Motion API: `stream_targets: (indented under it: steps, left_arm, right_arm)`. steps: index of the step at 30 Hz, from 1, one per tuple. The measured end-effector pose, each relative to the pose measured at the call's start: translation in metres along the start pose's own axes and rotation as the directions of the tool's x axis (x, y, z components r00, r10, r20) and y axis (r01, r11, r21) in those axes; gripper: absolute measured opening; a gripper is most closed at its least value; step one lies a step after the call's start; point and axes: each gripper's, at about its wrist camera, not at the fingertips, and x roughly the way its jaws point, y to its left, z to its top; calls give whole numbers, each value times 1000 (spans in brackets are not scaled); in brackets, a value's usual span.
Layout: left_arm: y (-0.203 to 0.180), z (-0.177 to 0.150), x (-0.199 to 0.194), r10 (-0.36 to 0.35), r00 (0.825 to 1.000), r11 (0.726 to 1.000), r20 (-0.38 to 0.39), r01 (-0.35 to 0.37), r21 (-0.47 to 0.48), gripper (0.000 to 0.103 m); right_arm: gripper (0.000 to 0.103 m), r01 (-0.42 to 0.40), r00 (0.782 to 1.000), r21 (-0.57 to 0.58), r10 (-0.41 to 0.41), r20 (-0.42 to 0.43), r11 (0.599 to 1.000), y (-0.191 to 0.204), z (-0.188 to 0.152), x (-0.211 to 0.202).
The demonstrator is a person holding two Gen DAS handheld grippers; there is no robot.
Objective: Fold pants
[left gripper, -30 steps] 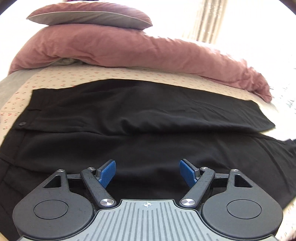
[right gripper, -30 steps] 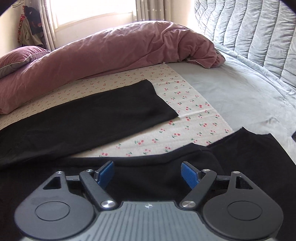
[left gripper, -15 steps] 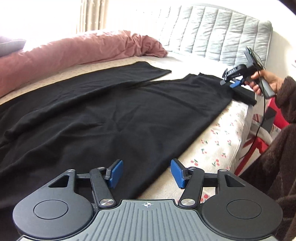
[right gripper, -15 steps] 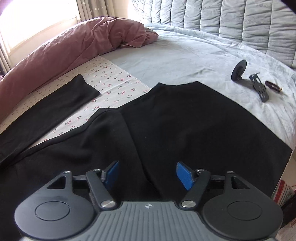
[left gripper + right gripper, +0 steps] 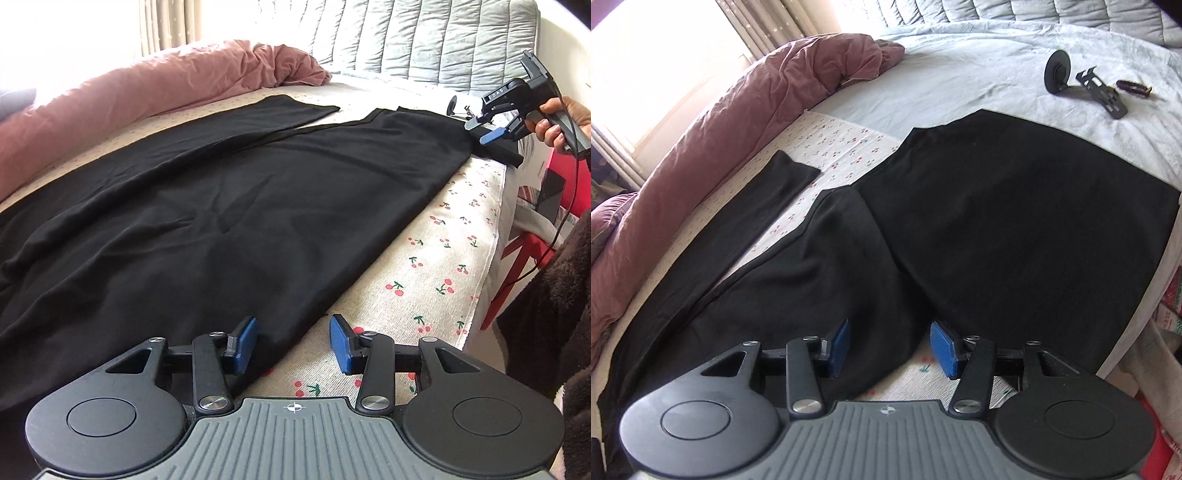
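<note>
Black pants (image 5: 229,206) lie spread flat on the bed, both legs stretched out side by side. My left gripper (image 5: 293,345) is open, its blue pads astride the near edge of the near leg. My right gripper (image 5: 889,347) is open over the hem end of the near leg (image 5: 857,266). It also shows in the left wrist view (image 5: 496,131), at the far hem by the bed's edge. The far leg (image 5: 764,206) lies flat behind. A second black cloth (image 5: 1027,206) lies to the right, partly under the hem.
A pink duvet (image 5: 155,96) is bunched along the far side of the bed. A cherry-print sheet (image 5: 436,258) covers the near edge. A black stand (image 5: 1082,85) and a small dark object lie on the grey quilt. A red stool (image 5: 517,258) stands beside the bed.
Both grippers have swung right along the pants and lowered. The left one now sits at the near leg's edge; the right one has come down onto the hem end.
</note>
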Motion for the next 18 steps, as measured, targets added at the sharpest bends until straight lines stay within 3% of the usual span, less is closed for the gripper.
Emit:
stream_targets:
  steps: [1,4,6,7,8,10,14,18]
  left_arm:
    - [-1,0,0,4,1000,1000,1,-4,7,40]
    - [-4,0,2,18,1000,1000,5,-18,22,38]
    - [-5,0,3,29,1000,999,9,-29,30,36]
    - [-6,0,3,37,999,999,12,-37,35,32]
    - [-8,0,3,47,999,998,13,-47,40,23]
    - [-11,1,2,77,997,996,17,-78,53,5]
    - [-5,6,-11,54,998,998,45,-55,33,1]
    - [0,5,-11,-20,1000,1000,-13,20,14,1]
  right_arm:
    - [53,-10,1000,-4,10,-13,1000,1,-2,4]
    - [53,75,996,1,-75,-39,997,-1,-6,28]
    - [51,83,997,-12,-83,1,996,-2,-8,38]
    - [45,78,996,-20,-77,34,997,0,-7,38]
    - [27,72,997,-28,-71,44,997,3,-7,37]
    - [4,51,995,-51,-46,89,997,13,-6,27]
    - [3,130,973,-152,-97,211,980,35,-7,-1]
    - [2,273,956,-213,-239,173,938,35,-9,14]
